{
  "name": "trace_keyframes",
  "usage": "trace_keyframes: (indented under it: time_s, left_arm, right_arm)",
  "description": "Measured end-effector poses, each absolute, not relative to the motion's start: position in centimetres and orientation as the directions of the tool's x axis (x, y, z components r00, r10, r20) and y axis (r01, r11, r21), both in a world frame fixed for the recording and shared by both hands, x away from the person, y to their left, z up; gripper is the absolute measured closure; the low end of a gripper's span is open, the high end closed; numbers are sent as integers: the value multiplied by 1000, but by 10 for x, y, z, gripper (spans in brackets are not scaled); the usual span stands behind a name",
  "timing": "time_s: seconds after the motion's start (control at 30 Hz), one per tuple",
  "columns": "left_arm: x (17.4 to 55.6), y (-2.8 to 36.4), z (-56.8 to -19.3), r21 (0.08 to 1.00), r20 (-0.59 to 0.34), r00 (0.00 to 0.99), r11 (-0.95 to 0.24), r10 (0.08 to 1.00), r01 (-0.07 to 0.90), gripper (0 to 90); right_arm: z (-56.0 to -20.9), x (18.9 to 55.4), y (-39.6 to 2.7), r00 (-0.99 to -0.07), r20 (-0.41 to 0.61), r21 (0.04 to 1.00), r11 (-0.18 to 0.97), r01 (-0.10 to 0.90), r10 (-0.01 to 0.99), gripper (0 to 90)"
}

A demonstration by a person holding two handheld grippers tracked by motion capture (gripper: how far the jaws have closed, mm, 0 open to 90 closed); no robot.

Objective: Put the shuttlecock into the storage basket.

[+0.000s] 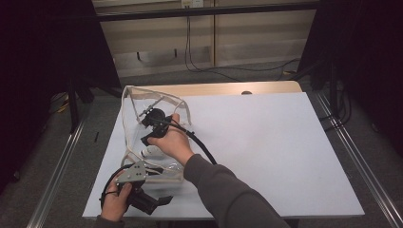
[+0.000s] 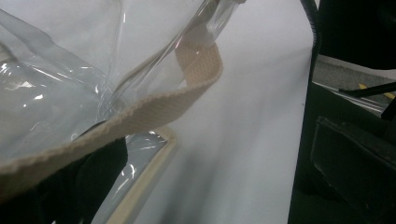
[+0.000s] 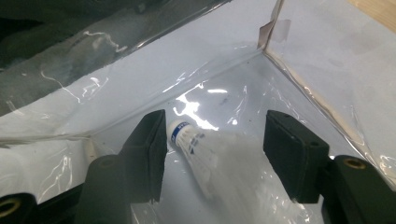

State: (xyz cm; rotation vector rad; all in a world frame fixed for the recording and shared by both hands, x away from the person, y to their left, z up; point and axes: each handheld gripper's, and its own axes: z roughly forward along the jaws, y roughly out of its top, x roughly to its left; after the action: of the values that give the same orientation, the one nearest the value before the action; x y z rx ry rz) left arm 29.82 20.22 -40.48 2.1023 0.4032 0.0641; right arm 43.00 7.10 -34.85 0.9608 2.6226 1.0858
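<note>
A clear plastic bag with beige webbing trim lies on the left part of the white table. My right gripper reaches inside it. In the right gripper view its jaws stand apart around a white tube with a blue label that lies on the bag's floor, close to the left jaw and clear of the right one. The tube shows white under the hand. My left gripper is at the bag's near corner, jaws apart, with the beige strap draped over its left jaw.
The bag's far wall and taped corner seam rise just ahead of the right gripper. The right gripper's cable trails across the table. A wooden strip runs along the table's far edge, and metal rails flank the table.
</note>
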Motion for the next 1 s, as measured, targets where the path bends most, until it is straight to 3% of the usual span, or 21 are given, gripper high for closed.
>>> trace_keyframes:
  time_s: [1.0]
  left_arm:
    - [298, 201, -405, 835, -117, 944, -484, 310, 262, 37]
  right_arm:
    - [-320, 413, 57, -806, 93, 703, 535, 468, 584, 282]
